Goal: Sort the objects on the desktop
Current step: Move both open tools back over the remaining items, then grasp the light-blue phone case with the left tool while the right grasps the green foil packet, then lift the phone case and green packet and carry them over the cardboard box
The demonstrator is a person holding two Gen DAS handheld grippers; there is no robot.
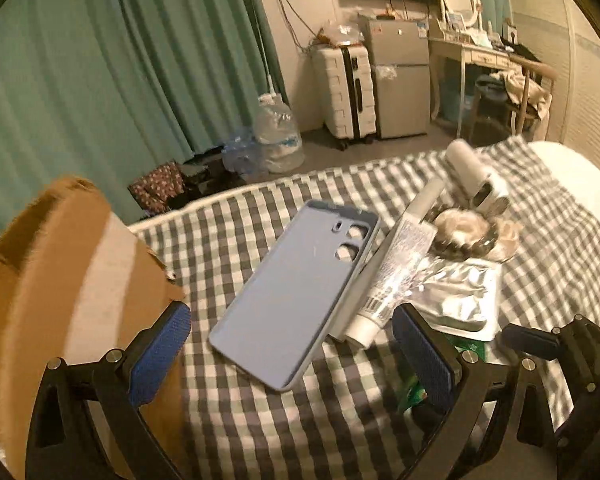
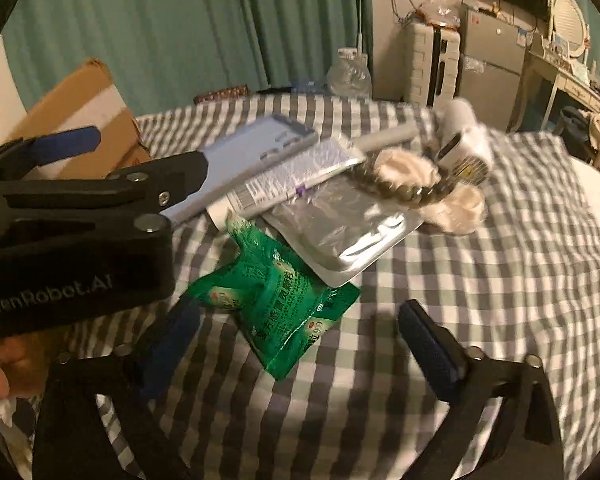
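Note:
A light blue phone case (image 1: 296,292) lies inside-up on the checked bedcover, just ahead of my left gripper (image 1: 292,356), which is open with nothing between its blue pads. To the case's right lie a white tube (image 1: 392,276), a silver foil pouch (image 1: 460,300), a furry beaded hair tie (image 1: 472,236) and a white device (image 1: 480,180). In the right wrist view a crumpled green packet (image 2: 272,304) lies on the cover in front of my right gripper (image 2: 300,350). Its jaws stand wide either side of the packet's near end, with the pads not pressing on it.
A cardboard box (image 1: 60,280) stands close on the left, beside the left gripper's left finger. The checked bedcover (image 2: 500,280) stretches away to the right. Beyond the bed are green curtains, water bottles (image 1: 276,140), a white suitcase (image 1: 348,92) and a small fridge.

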